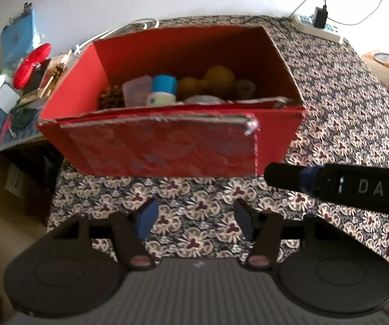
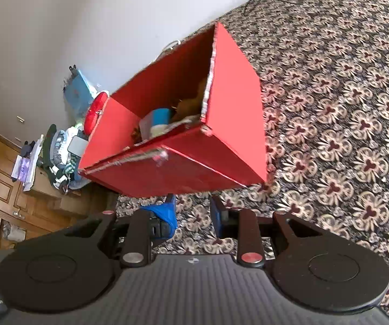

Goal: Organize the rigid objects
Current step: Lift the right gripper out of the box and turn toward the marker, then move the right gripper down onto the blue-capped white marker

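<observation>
A red cardboard box (image 1: 167, 149) stands open on the patterned cloth; it also shows in the right wrist view (image 2: 235, 113). Inside lie a blue-capped white bottle (image 1: 163, 90), a pale plastic case (image 1: 136, 90), a pine cone (image 1: 110, 97), two yellow-brown round things (image 1: 218, 78) and a small roll (image 1: 244, 88). My left gripper (image 1: 194, 218) is open and empty, in front of the box. My right gripper (image 2: 193, 214) is open and empty, just in front of the box's near corner. The right gripper's body (image 1: 343, 184) shows in the left wrist view.
A power strip (image 1: 319, 28) with a charger lies at the table's far right. A side table at the left holds clutter with a red object (image 1: 32, 65) and a blue bag (image 1: 21, 35). Wooden cabinets (image 2: 2, 162) stand at the left.
</observation>
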Tool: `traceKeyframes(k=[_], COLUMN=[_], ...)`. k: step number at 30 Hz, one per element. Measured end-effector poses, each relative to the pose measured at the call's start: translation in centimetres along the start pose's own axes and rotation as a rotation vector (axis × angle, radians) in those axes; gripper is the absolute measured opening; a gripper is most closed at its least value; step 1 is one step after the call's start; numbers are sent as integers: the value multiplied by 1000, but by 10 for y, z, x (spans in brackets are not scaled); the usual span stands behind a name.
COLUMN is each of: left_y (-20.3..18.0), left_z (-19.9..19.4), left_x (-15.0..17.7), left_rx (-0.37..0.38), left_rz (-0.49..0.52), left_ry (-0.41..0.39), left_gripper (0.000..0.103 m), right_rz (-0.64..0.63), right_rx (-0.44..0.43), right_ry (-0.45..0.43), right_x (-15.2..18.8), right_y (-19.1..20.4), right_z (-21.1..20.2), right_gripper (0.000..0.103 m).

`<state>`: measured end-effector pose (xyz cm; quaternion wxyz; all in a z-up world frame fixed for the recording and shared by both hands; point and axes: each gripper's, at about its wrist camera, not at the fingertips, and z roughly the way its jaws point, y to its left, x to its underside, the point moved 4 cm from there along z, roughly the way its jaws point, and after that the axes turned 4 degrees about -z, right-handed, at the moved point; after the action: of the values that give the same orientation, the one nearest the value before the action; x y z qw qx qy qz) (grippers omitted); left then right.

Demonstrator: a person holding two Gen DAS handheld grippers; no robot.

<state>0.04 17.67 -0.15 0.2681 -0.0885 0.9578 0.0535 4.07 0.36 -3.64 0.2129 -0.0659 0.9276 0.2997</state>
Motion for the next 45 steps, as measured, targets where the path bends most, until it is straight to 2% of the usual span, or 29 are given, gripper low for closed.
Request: traceKeyframes(k=[6, 24, 33, 37, 45], left_y=[-23, -99, -141, -159, -192], left_z=[4, 23, 27, 27, 33], left_x=[5, 20, 30, 30, 38], left_rx=[8, 114, 211, 278, 382], left_rz=[41, 207, 310, 357, 433], left_ry=[13, 74, 80, 63, 80], left_gripper=[60, 60, 62, 63, 64], right_rz=[22, 143, 201, 241, 307], right_rx=[24, 101, 154, 198, 276], right_ry=[4, -71, -149, -206, -288], right_x=[5, 14, 22, 29, 42], right_y=[-20, -82, -116, -140, -179], right_z=[-12, -56, -83, -105, -139], right_gripper=[11, 11, 10, 10, 9])
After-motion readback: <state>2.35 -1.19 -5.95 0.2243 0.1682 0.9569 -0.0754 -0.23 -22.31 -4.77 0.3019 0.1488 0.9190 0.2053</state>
